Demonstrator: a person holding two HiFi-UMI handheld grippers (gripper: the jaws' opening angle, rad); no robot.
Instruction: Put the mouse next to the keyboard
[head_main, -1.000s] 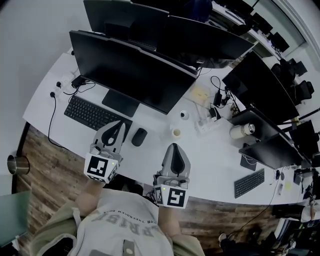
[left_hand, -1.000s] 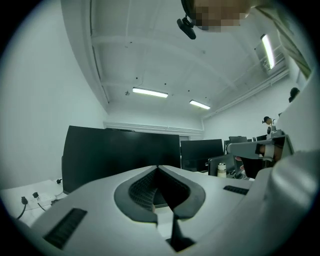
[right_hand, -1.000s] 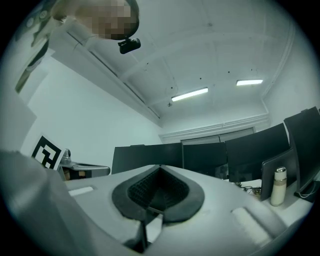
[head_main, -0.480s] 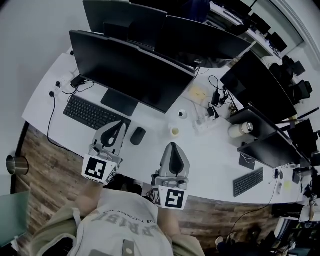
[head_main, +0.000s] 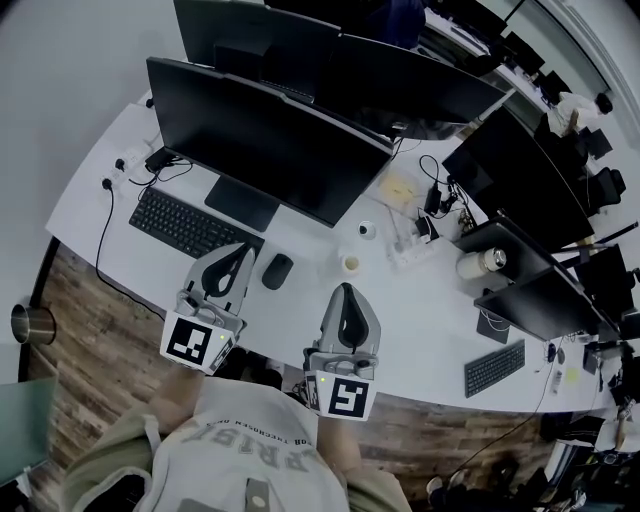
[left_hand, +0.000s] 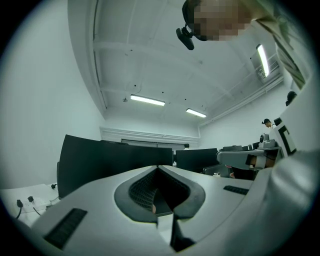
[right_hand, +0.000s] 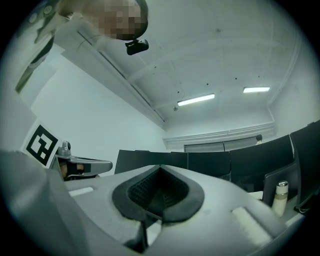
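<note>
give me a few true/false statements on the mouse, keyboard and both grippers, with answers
1. The mouse lies on the desk beside the keyboard. True.
2. The left gripper holds the mouse. False: its jaws are shut on nothing, and the mouse lies free on the desk.
3. The right gripper has its jaws shut. True.
4. A small cup stands between the keyboard and the mouse. False: the small cup stands on the mouse's other side, away from the keyboard.
</note>
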